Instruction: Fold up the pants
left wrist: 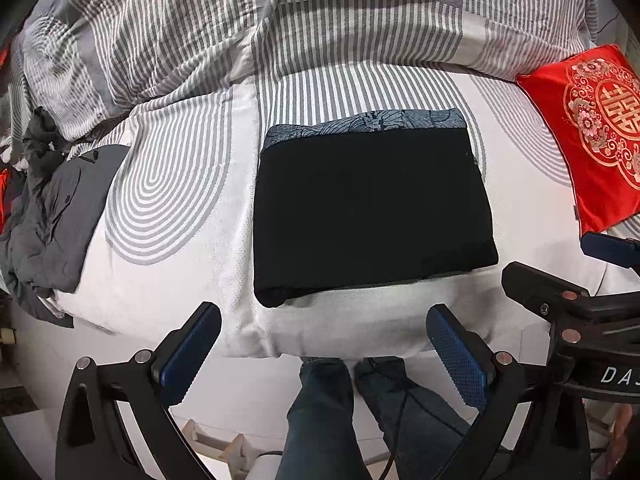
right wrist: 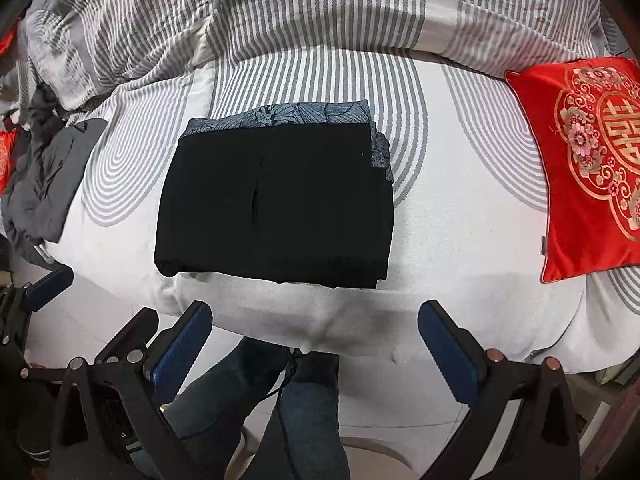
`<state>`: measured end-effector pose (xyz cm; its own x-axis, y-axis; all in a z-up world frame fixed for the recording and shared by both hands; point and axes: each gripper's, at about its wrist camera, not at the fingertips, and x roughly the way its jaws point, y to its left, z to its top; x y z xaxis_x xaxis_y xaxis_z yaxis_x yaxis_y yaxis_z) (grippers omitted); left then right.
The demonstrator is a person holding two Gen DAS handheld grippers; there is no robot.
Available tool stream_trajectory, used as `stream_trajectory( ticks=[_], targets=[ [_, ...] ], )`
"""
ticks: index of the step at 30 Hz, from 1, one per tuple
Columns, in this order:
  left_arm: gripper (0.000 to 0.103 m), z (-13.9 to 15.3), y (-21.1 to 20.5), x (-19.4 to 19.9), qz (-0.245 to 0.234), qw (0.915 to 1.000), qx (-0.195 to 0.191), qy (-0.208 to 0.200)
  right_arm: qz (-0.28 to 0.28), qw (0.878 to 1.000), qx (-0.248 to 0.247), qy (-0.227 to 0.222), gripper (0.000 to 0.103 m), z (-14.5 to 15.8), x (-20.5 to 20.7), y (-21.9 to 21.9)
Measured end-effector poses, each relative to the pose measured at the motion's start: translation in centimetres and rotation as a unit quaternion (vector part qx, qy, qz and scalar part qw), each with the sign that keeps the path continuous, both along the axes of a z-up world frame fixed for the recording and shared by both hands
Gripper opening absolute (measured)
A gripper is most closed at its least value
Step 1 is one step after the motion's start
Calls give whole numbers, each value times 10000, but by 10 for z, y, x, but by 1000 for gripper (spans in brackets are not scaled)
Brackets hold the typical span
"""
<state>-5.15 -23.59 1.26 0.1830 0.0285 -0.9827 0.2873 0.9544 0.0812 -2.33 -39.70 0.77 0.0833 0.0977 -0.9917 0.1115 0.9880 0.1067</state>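
Note:
The black pants [left wrist: 372, 208] lie folded into a flat rectangle on the bed, with a blue-grey patterned band along their far edge; they also show in the right wrist view [right wrist: 276, 200]. My left gripper [left wrist: 324, 354] is open and empty, held back from the pants' near edge, over the bed's front edge. My right gripper [right wrist: 316, 354] is open and empty, likewise just short of the bed's front edge. The right gripper's body shows at the right of the left wrist view [left wrist: 568, 304].
A red embroidered cushion [left wrist: 592, 132] lies on the bed to the right, also in the right wrist view [right wrist: 592, 160]. A grey garment [left wrist: 52, 216] is heaped at the left. A striped duvet [right wrist: 320, 12] is bunched at the back. The person's legs [left wrist: 348, 412] stand below.

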Motion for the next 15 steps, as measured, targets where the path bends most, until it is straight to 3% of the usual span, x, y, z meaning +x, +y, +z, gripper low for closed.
stream_trajectory(
  ticks=[15],
  targets=[
    [103,-2,3,0,194,9997,-103,69,114,9999,29,-22,103,0,1,3]
  ],
)
